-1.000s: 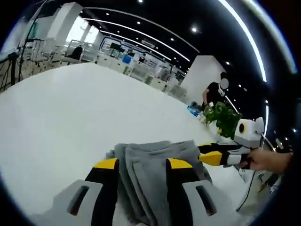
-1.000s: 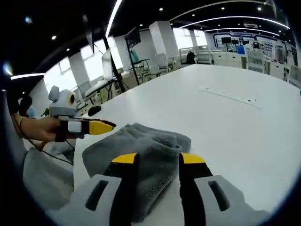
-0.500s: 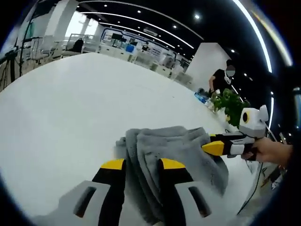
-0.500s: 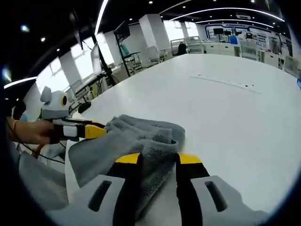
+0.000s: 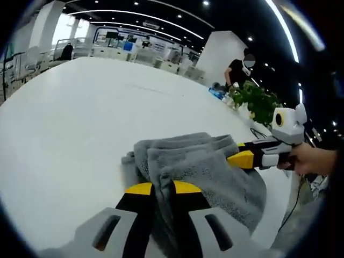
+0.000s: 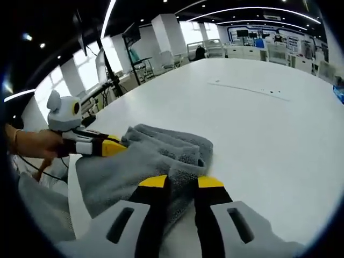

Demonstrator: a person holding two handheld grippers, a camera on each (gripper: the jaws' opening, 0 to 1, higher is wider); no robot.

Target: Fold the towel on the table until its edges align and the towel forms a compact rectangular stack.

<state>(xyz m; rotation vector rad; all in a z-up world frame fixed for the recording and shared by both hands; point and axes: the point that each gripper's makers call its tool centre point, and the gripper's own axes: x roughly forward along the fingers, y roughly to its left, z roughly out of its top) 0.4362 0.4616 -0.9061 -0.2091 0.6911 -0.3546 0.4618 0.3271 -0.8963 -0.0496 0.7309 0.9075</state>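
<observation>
Lying pinched between fingers [image 5: 163,188]: towel [image 5: 204,166].

Both the left gripper [image 5: 163,189] and right gripper [image 6: 183,183] have jaws nearly closed, pinching cloth

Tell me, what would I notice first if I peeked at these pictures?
Probably the fluffy grey towel, bunched in folds on the big white table. Two yellow-tipped grippers pinch it: the left gripper bites one edge, and the right gripper bites another. Far behind the towel, a leafy green plant stands at the table's far edge.
</observation>
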